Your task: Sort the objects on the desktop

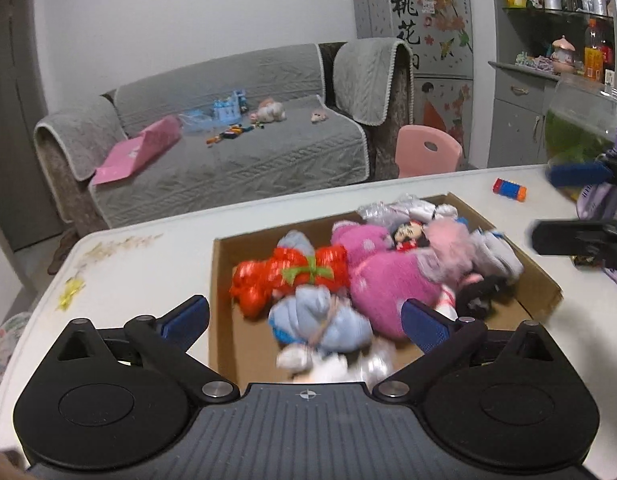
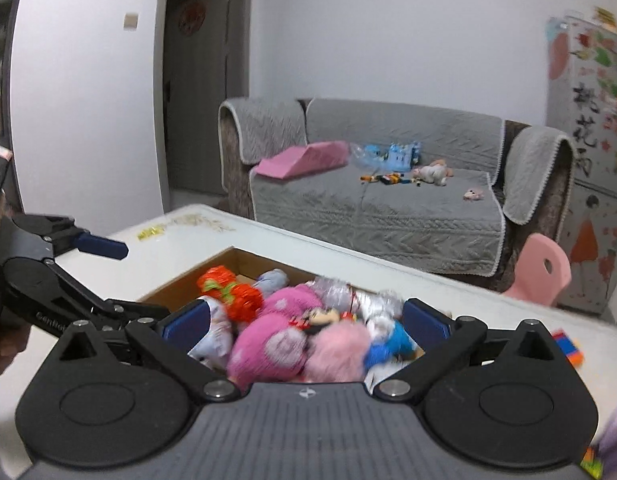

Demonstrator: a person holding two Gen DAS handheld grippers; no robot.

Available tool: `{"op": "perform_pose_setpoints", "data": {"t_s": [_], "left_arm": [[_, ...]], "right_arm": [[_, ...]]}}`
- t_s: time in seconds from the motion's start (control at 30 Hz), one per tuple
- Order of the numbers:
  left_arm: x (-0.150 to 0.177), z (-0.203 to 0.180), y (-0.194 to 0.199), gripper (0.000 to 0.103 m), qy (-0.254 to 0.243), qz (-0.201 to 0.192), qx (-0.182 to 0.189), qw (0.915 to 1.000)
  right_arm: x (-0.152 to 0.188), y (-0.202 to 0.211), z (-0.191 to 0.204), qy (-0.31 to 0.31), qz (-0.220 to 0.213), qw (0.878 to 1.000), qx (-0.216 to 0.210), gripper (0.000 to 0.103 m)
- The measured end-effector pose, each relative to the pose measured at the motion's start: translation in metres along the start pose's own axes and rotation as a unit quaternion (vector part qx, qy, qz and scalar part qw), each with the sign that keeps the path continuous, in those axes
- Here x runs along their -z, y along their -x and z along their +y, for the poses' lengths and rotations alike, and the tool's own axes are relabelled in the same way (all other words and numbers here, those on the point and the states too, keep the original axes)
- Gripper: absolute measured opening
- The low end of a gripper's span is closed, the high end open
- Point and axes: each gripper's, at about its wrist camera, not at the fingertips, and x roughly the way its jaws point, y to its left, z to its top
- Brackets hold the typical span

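Note:
An open cardboard box (image 1: 224, 264) on the white table (image 1: 148, 264) is packed with soft toys. Among them are a pink spotted plush (image 1: 380, 280), a shiny red wrapped toy (image 1: 292, 272), a pale blue plush (image 1: 320, 320) and a small dark-haired doll (image 1: 408, 234). My left gripper (image 1: 306, 320) hovers open over the box's near end, its pads clear of the toys. My right gripper (image 2: 306, 320) is also open above the box (image 2: 248, 266) and the pink plush (image 2: 268, 344), holding nothing. Each gripper shows in the other's view: the right gripper (image 1: 564, 204) and the left gripper (image 2: 124, 280).
A red, blue and orange toy block (image 1: 509, 189) lies on the table beyond the box. A clear container with green contents (image 1: 580, 128) and a purple object (image 1: 596, 204) stand at the right. A pink chair (image 1: 428, 152) and a grey sofa (image 1: 236, 160) are behind the table.

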Motion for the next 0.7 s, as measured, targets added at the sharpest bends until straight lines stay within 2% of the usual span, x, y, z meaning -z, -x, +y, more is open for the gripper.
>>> {"op": "perform_pose_setpoints", "data": {"t_s": [0.23,0.4,0.53,0.7], "left_arm": [[0.033,-0.012,0.051,0.103,0.007,-0.022,-0.013,0.9996],[0.044,-0.024,0.073,0.103,0.010,-0.031,-0.015,0.9994],[0.051,-0.028,0.077,0.103,0.019,-0.020,0.004,0.9996],[0.060,-0.035,0.079,0.103,0.000,-0.004,-0.005,1.0000]], "right_arm": [[0.063,0.056,0.011,-0.035,-0.012,0.999,0.000,0.103],[0.094,0.067,0.006,-0.076,-0.025,0.997,0.001,0.103],[0.096,0.064,0.001,-0.074,-0.040,0.996,0.026,0.103],[0.096,0.068,-0.004,-0.093,-0.052,0.994,0.021,0.103]]}}
